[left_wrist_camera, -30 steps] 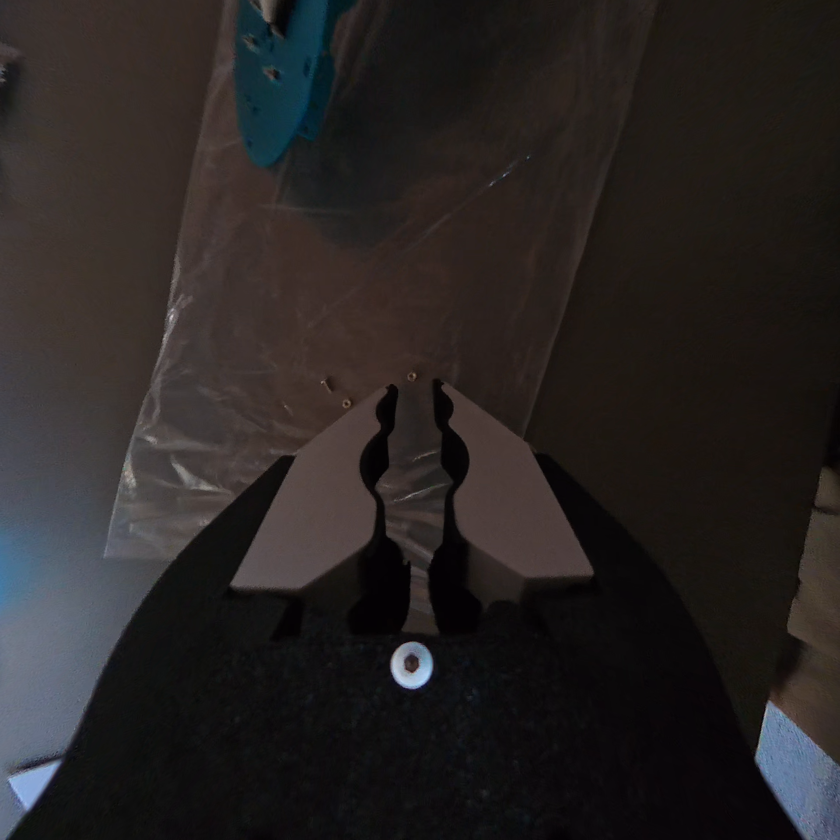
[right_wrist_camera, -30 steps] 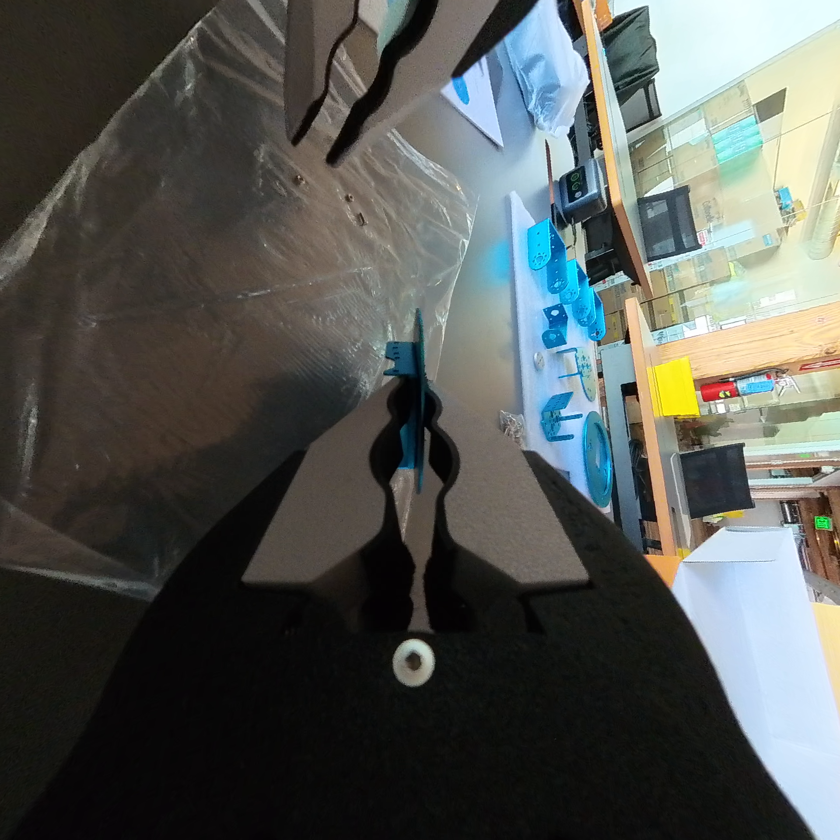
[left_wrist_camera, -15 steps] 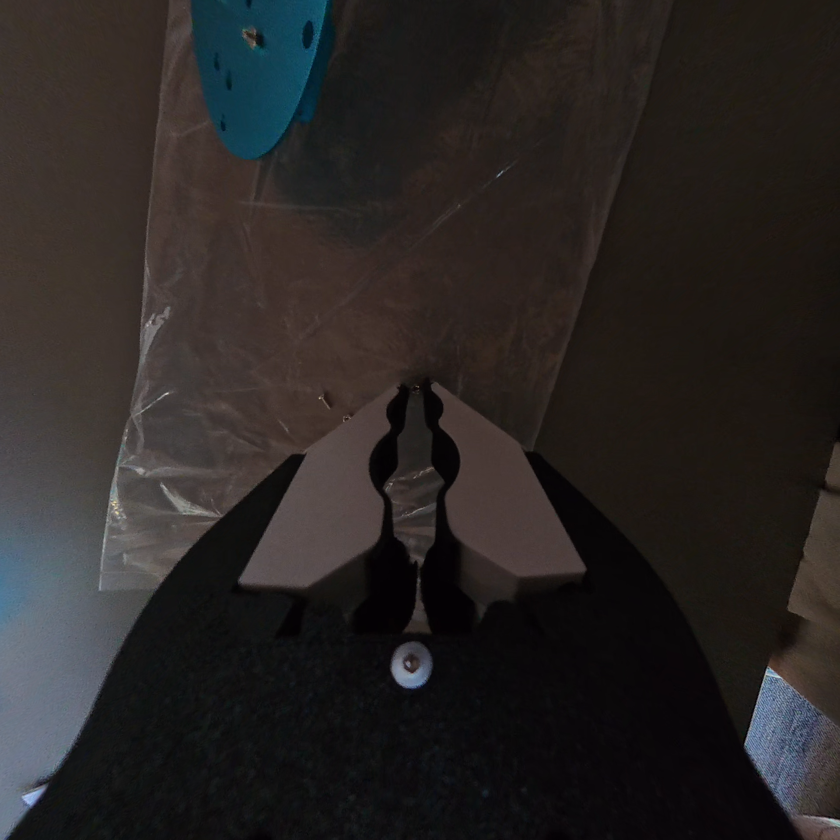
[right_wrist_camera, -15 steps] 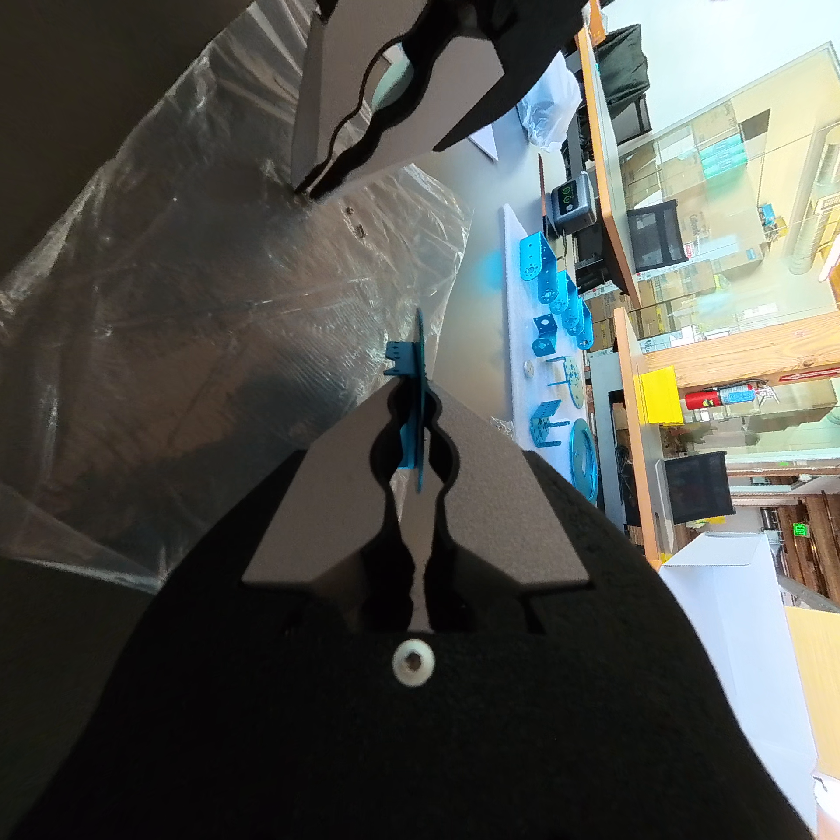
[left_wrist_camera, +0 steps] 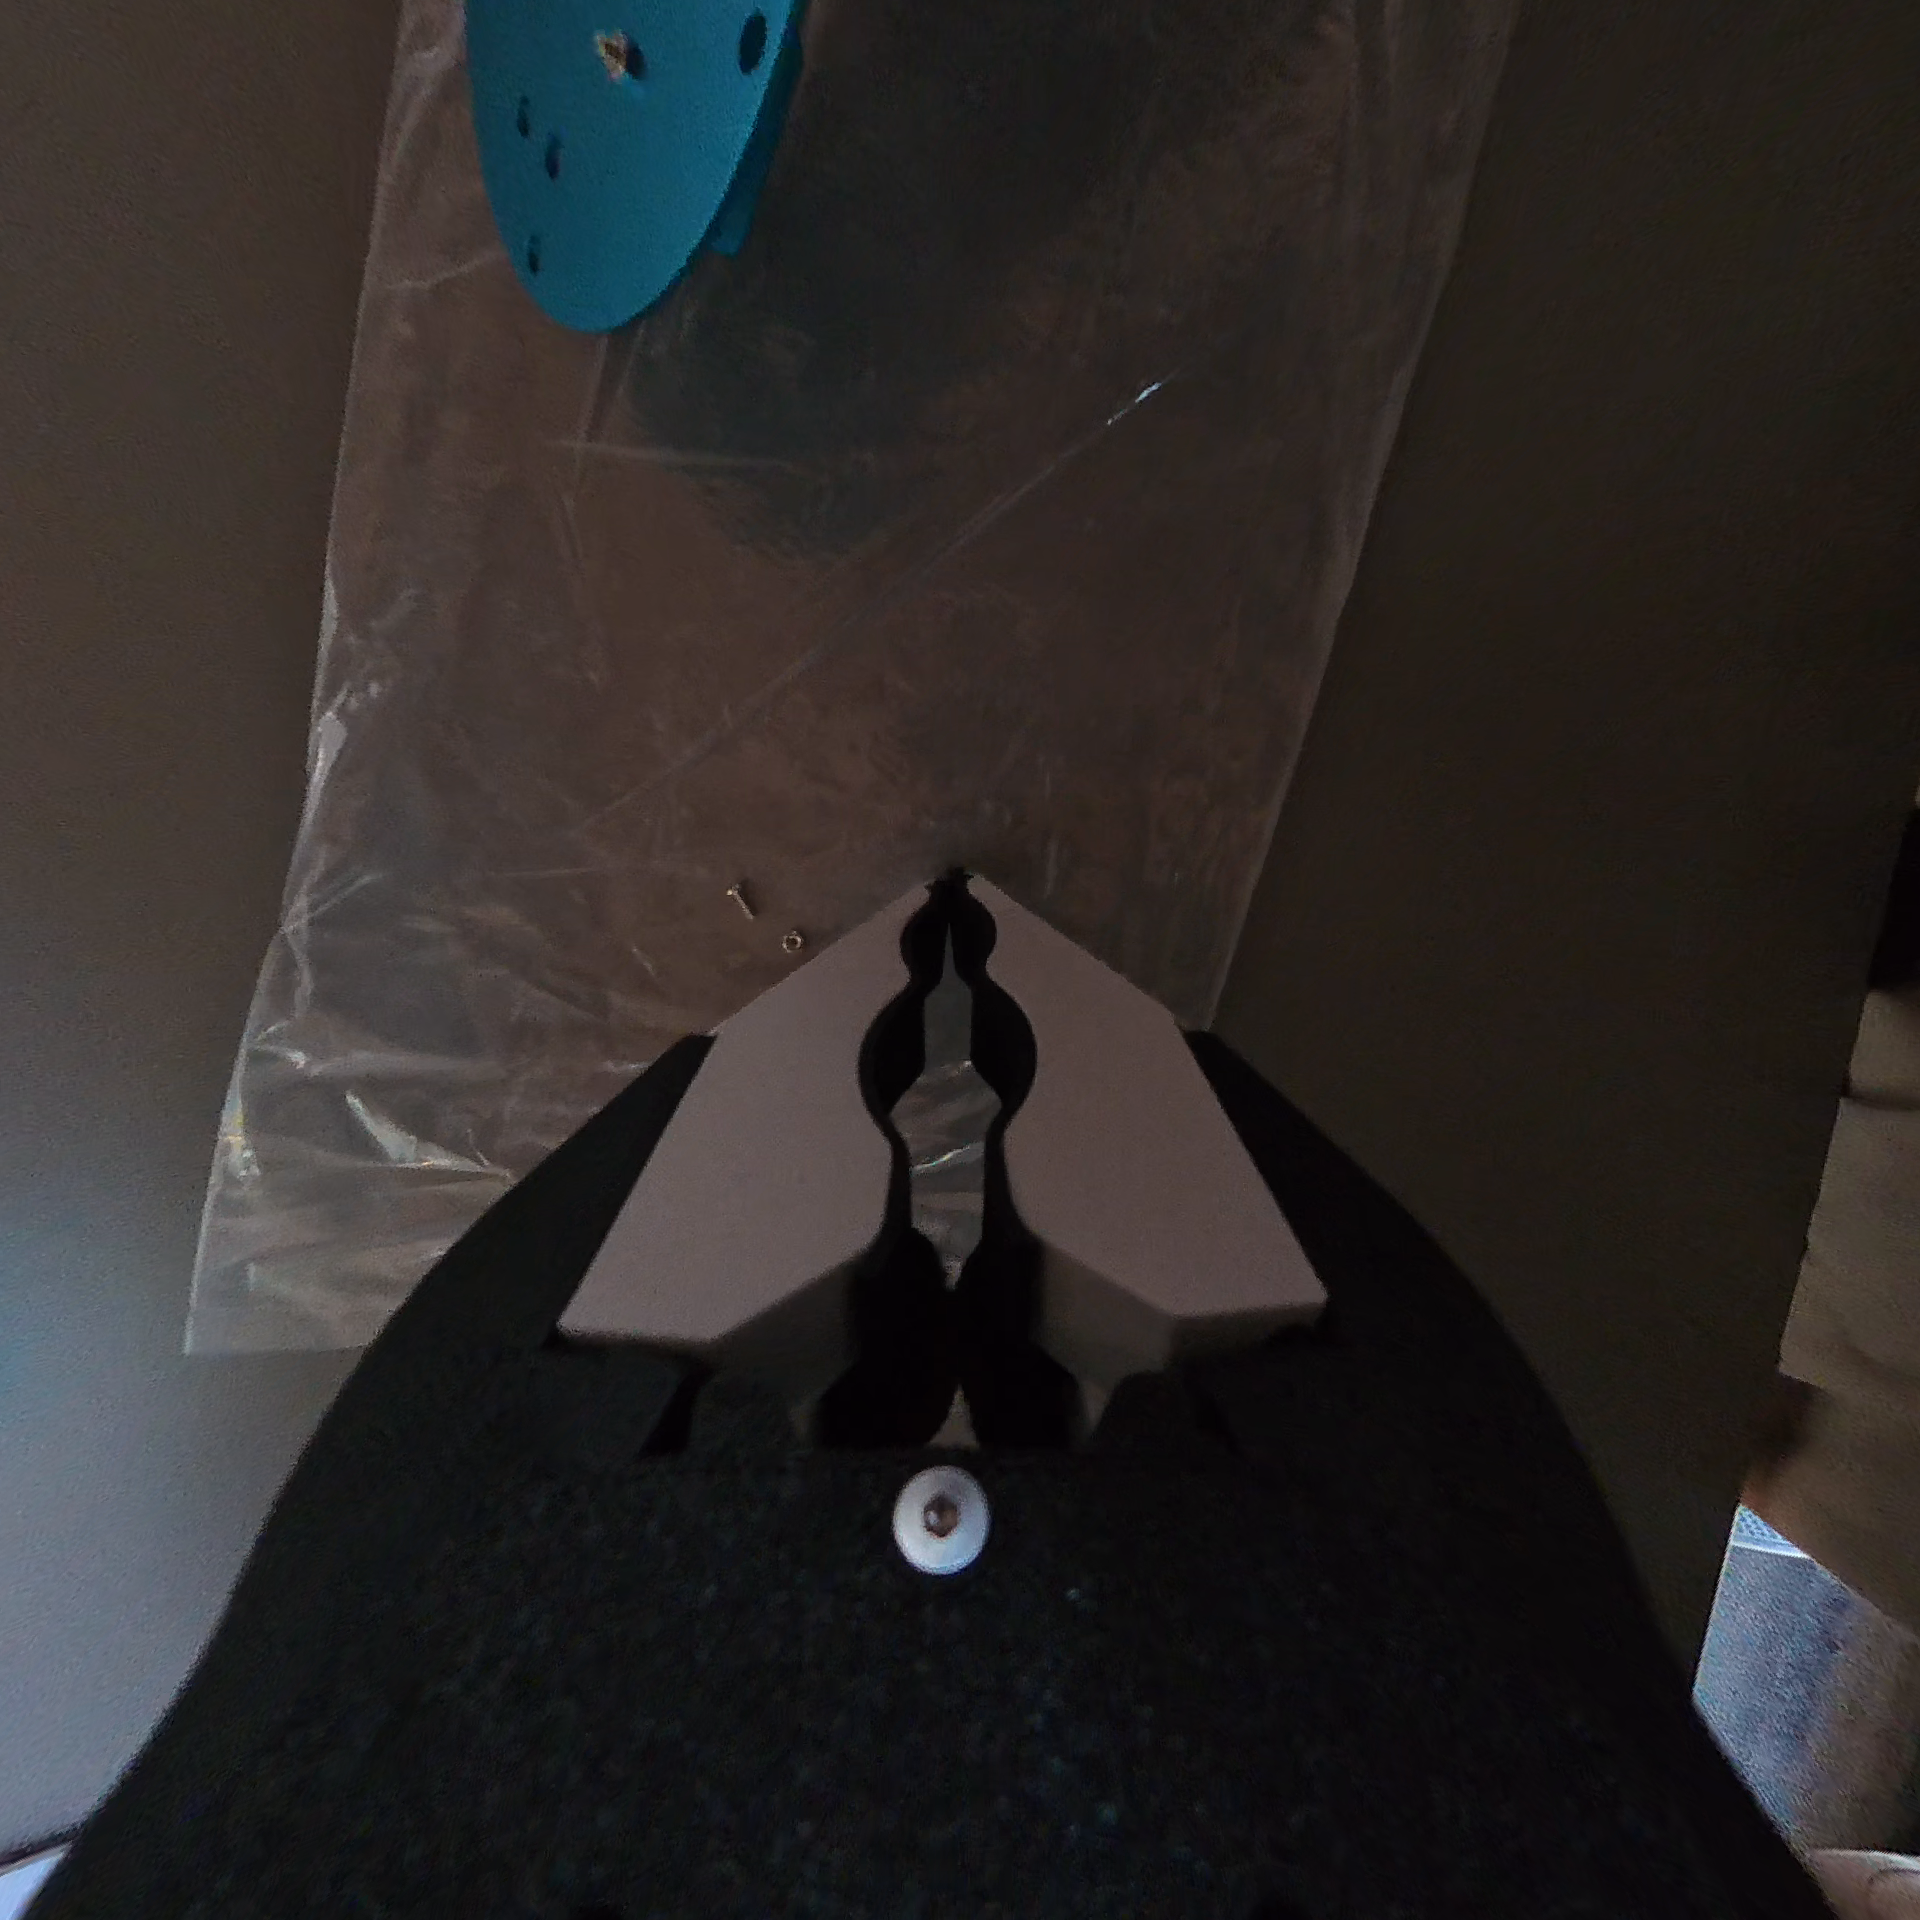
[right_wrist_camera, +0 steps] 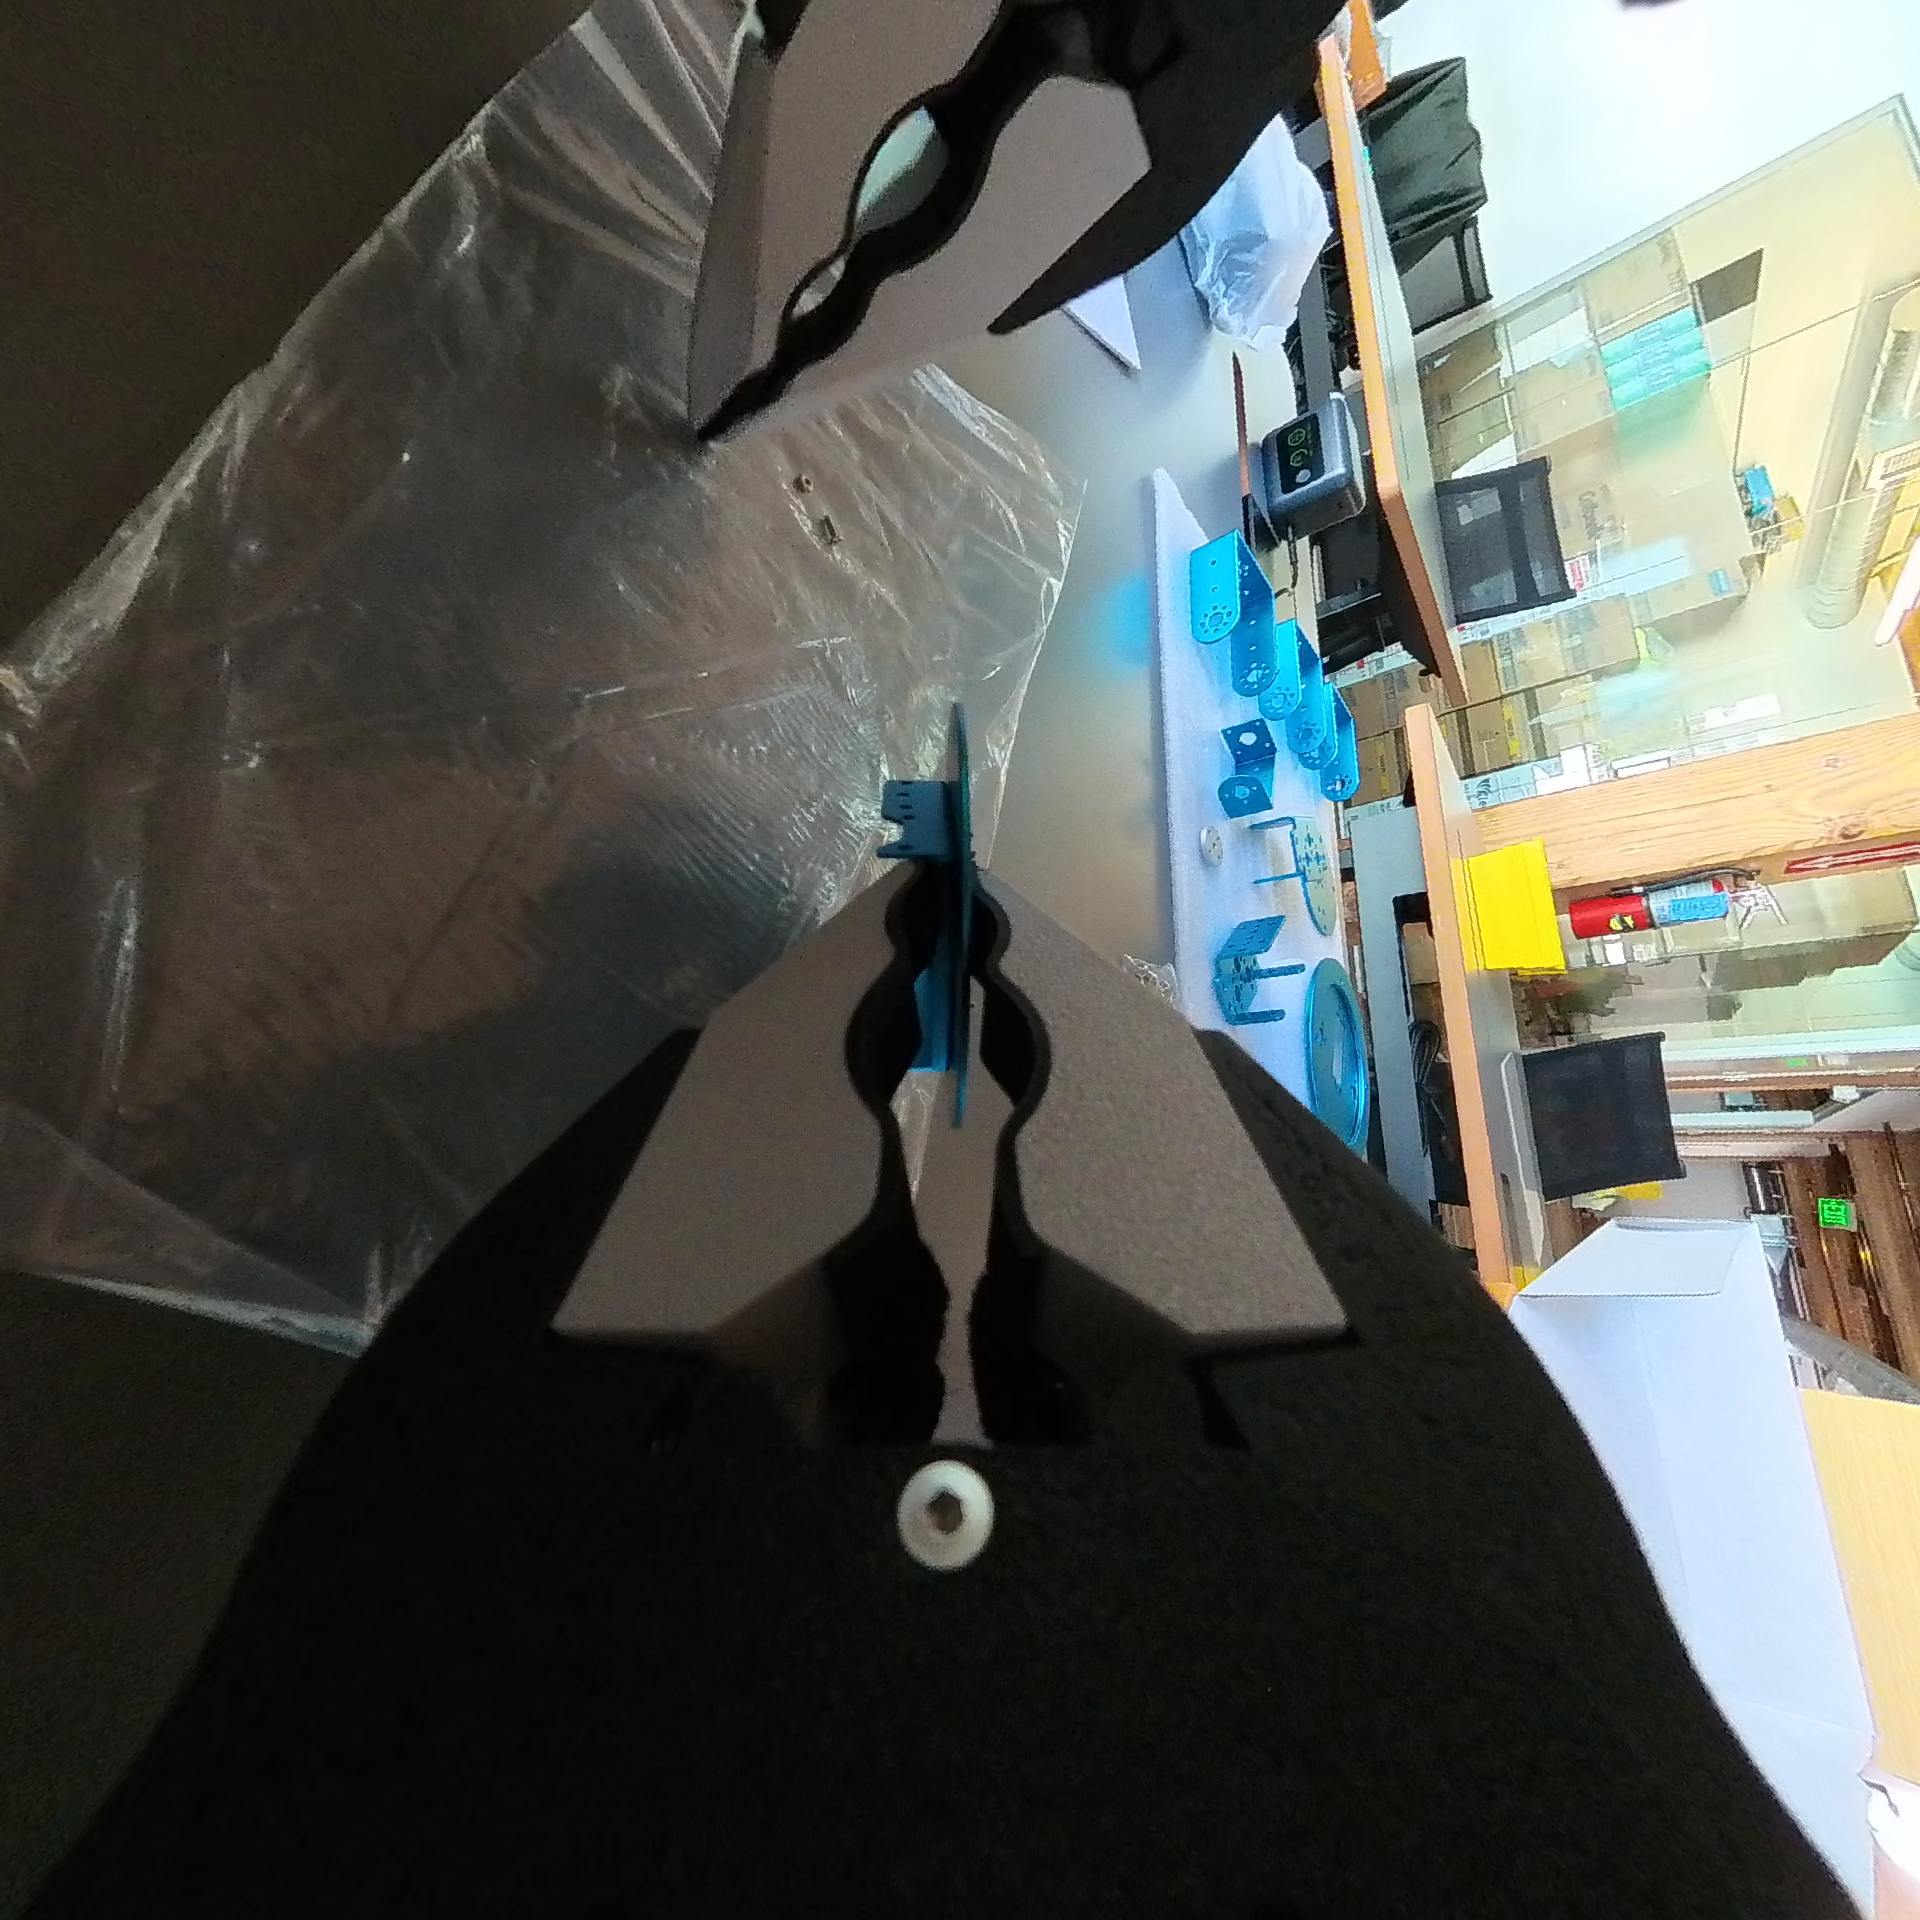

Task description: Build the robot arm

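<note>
Pinching tiny hardware left, clamping a blue plate right

Left wrist view: the left claw is clenched at its tips on the clear plastic bag; whether a small nut sits between them I cannot tell. A loose screw lies just beside; dragging the bag could scatter it. Right wrist view: the right claw grasps the blue disc plate edge-on above the surface; so thin a hold could let it pivot.

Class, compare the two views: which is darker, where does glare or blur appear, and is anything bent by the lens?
Left wrist view: dim and underexposed, faint glints on the plastic bag. Right wrist view: bright, background washed out, wide-angle lens curving the wooden shelf, near left gripper soft-focused.
</note>
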